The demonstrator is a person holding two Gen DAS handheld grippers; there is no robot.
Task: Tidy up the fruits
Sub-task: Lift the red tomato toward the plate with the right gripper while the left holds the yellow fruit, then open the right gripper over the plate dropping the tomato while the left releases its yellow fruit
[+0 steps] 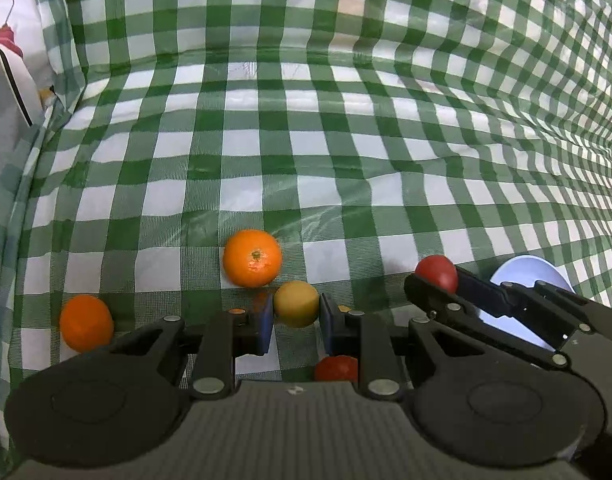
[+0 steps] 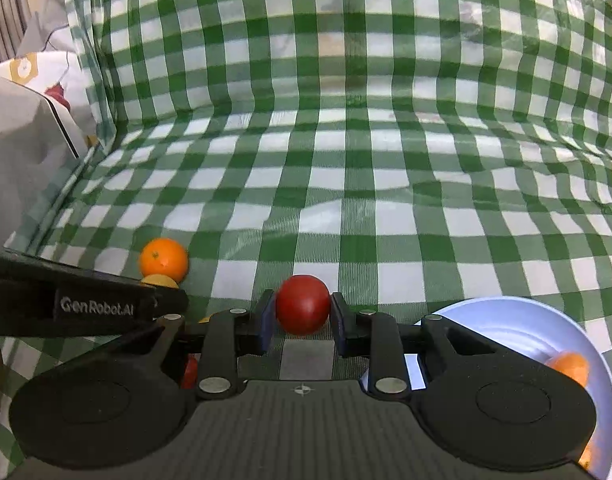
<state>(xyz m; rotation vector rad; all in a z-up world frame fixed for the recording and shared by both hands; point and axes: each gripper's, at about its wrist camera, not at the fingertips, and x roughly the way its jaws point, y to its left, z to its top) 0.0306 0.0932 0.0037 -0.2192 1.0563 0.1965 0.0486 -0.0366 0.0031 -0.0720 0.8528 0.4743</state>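
Showing both grippers loaded: left gripper [image 1: 296, 322] pinches a yellow fruit [image 1: 296, 304] beside an orange [image 1: 252, 258]; right gripper [image 2: 302, 322] clamps a red tomato [image 2: 303, 304] near the blue bowl [image 2: 506, 312]. One arm reads "GenRobot.AI" [image 2: 97, 307]. Green-checked tablecloth [image 2: 346, 200].

The green-and-white checked tablecloth [image 1: 266, 152] looks like a thin plastic-coated cloth: it carries a soft sheen, a fine woven grain and shallow creases. The round orange citrus fruit with the green stem scar [image 1: 252, 258] has a dimpled, glossy peel with a bright glint at 6 o'clock on it. The small round yellow fruit [image 1: 296, 304] is smooth and dull. The round red tomato-like fruit [image 2: 303, 304] is smooth with a low shine. The pale blue round bowl [image 2: 506, 320] looks like smooth, glossy plastic. The black left gripper [image 1: 296, 322] and black right gripper [image 2: 302, 322] are matt plastic with bare metal pivot pins; their flat bases are finely ribbed.
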